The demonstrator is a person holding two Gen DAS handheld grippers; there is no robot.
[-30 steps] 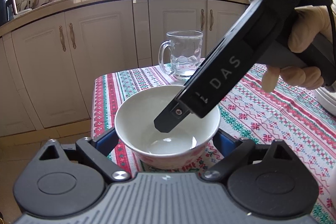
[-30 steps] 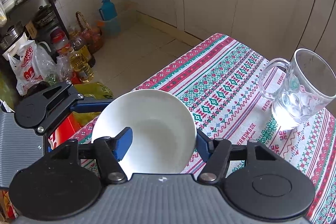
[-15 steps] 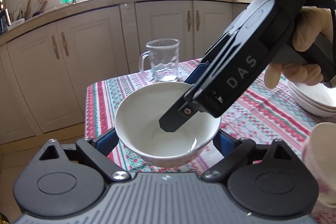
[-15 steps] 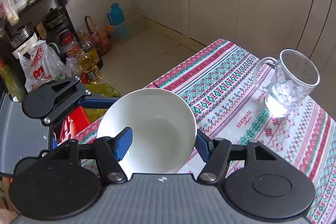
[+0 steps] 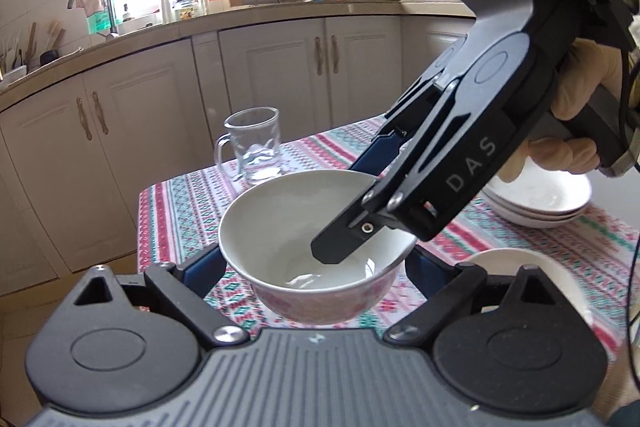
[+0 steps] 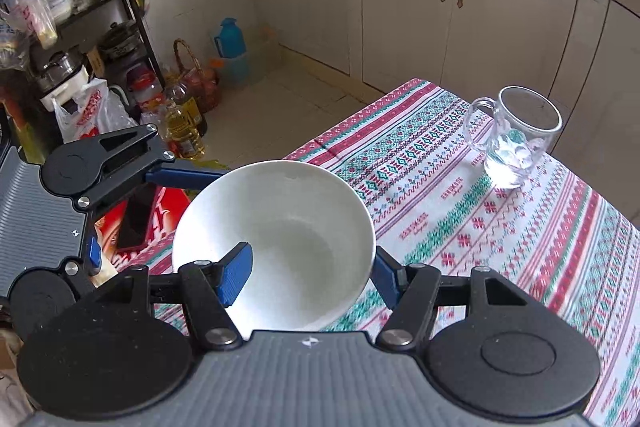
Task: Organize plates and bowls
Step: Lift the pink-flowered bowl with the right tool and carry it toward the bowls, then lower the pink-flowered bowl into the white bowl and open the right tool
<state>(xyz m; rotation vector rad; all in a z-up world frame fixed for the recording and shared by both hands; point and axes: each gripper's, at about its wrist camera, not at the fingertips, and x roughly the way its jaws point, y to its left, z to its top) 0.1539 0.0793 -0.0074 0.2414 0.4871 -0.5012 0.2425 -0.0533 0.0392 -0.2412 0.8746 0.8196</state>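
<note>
the white bowl (image 5: 316, 247) with a pink pattern on its outside is up off the striped tablecloth (image 5: 180, 211), near the table's corner, and it fills the space between both tools. the left gripper (image 5: 316, 269) has its blue fingers (image 5: 200, 269) spread wide on either side of the bowl's outer wall; whether they press on it or only flank it cannot be told. the right gripper (image 6: 308, 267) comes in from the opposite rim: one blue pad (image 6: 236, 273) lies inside the bowl against the wall and the other finger sits outside the rim, so it pinches the bowl's edge. in the left wrist view the right tool's black body (image 5: 460, 163) slants across the bowl and hides part of its far rim, with a gloved hand (image 5: 576, 99) on the handle.

behind the bowl a clear glass mug (image 5: 254, 147) stands on the cloth, well apart from it. to the right a stack of white plates (image 5: 540, 203) rests on the table, and the rim of another white bowl (image 5: 504, 261) shows just beside the left gripper's right finger. beyond the table's edge, on the floor, stand oil bottles (image 6: 182, 131), a basket (image 6: 196, 83) and a blue jug (image 6: 230, 39).
</note>
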